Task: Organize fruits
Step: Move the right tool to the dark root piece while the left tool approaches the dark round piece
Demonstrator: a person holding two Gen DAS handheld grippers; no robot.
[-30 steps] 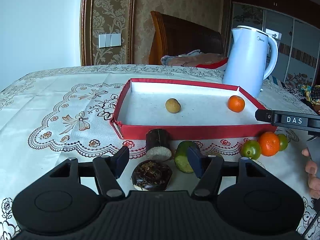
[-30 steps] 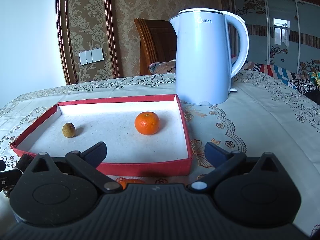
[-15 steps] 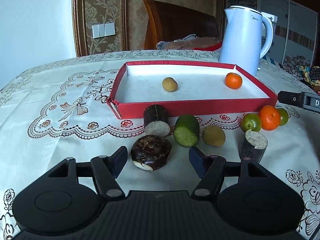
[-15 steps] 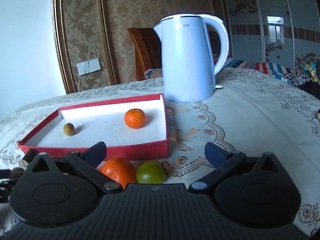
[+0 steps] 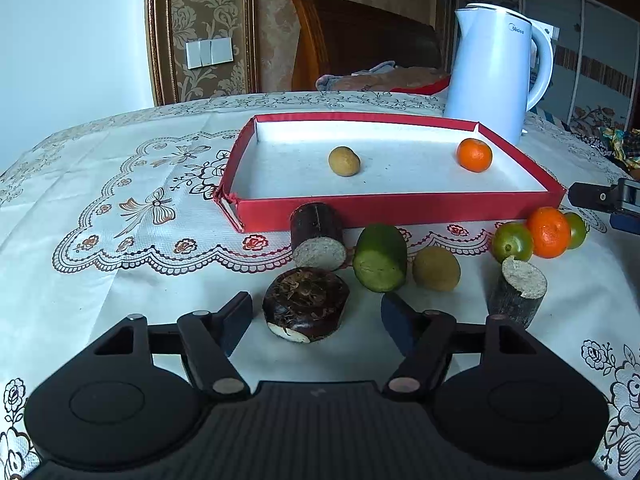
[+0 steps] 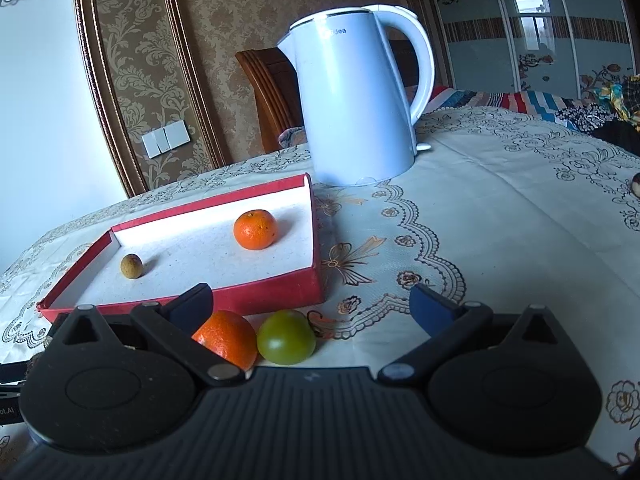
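A red tray (image 5: 400, 208) holds a small brown fruit (image 5: 344, 161) and an orange (image 5: 474, 155). In front of it lie a dark water chestnut (image 5: 306, 309), two dark cane pieces (image 5: 318, 236) (image 5: 518, 296), a green cane piece (image 5: 380, 258), a brown fruit (image 5: 436, 268), two green fruits and an orange (image 5: 548, 232). My left gripper (image 5: 316, 318) is open around the water chestnut, not touching it. My right gripper (image 6: 312, 308) is open and empty, just behind an orange (image 6: 228, 338) and a green fruit (image 6: 286, 342); the tray (image 6: 256, 296) lies beyond.
A white electric kettle (image 5: 494, 72) stands behind the tray's right corner, also in the right wrist view (image 6: 360, 100). A wooden chair (image 5: 360, 44) is at the far table edge. The lace tablecloth (image 5: 120, 216) covers the table.
Both grippers have pulled back from the tray toward the loose fruit. The left one now has the water chestnut between its open fingers; the right one tilted and shows the orange and green fruit.
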